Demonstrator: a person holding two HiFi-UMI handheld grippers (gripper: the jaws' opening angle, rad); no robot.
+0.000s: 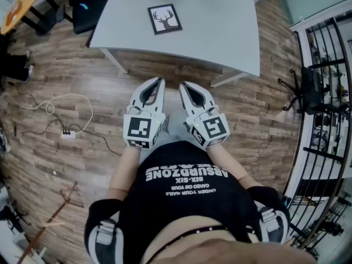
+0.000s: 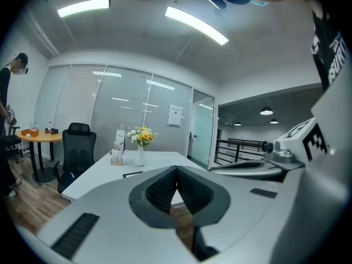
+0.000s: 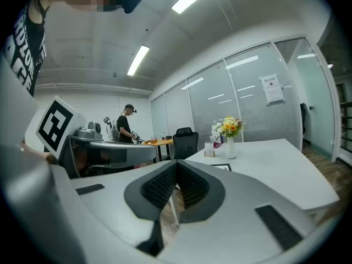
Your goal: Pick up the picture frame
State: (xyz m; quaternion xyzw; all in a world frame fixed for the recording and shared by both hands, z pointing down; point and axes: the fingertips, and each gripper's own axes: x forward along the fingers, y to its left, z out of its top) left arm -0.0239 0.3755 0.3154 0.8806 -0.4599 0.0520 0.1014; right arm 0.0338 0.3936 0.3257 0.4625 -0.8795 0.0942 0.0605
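Lying flat on the white table (image 1: 220, 26), picture frame (image 1: 165, 18), well ahead of left gripper (image 1: 159, 81) and right gripper (image 1: 184, 85), both empty with jaws pressed together; advisable to step closer, open one pair wide and take a frame edge squarely

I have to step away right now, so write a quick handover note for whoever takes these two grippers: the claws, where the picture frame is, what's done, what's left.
Left claw: shut, empty, held out in front of the body, over the floor short of the table.
Right claw: shut, empty, close beside the left one.
Picture frame: lying flat on the white table, deer print up, ahead of both claws, not touched.
Done: nothing yet.
Left: step up to the table, open a claw, close it on the frame's edge, lift.
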